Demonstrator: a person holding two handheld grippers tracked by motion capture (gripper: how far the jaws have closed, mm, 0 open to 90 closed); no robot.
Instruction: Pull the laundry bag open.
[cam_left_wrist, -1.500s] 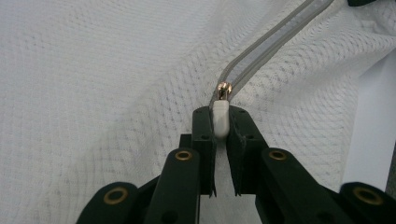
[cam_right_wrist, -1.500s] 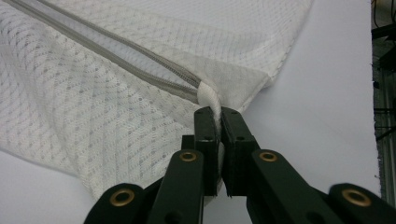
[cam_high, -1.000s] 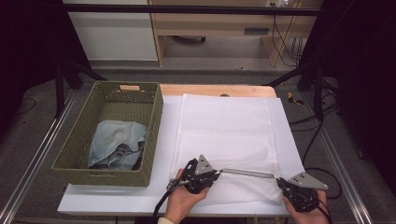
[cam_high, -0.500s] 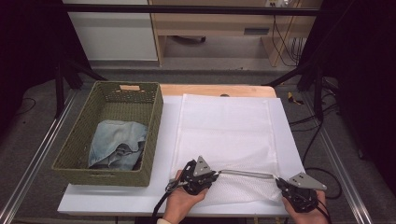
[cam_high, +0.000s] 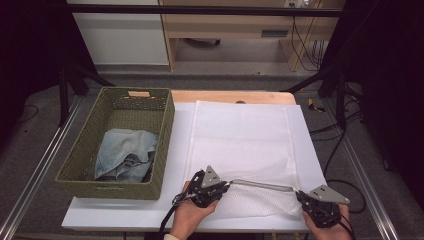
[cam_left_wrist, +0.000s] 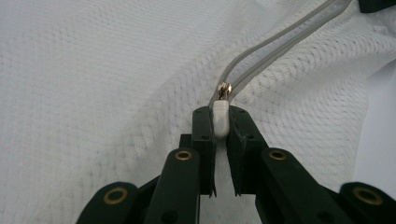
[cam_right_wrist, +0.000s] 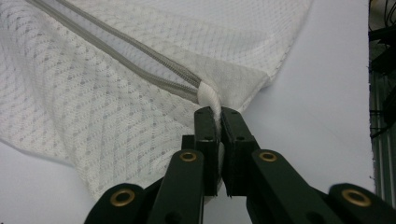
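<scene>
white board covers the surface (cam_high: 125, 220), and going left to right: a woven green basket (cam_high: 165, 145) with folded denim (cam_high: 122, 157) inside, then the white mesh laundry bag (cam_high: 240, 145) lying flat, its near edge carrying the grey zipper (cam_high: 262, 185).

the zipper is what the next move turns on, i judge. its long axis runs straight across between my two hands, left to right along the bag's near edge. my left gripper (cam_high: 210, 187) sits at its left end, fingers (cam_left_wrist: 204, 135) closed on the white zipper pull (cam_left_wrist: 220, 119), which stands upright between them with the metal slider just beyond the tips. from there the two grey tape rows (cam_left_wrist: 275, 46) run away to the upper right, parted.

my right gripper (cam_high: 305, 199) holds the far end, fingers (cam_right_wrist: 233, 135) pinched shut on the bag corner (cam_right_wrist: 211, 100) where the zipper stops. so the left hand has the pull, the right only anchors; any slide would go along that line toward the right hand.
</scene>
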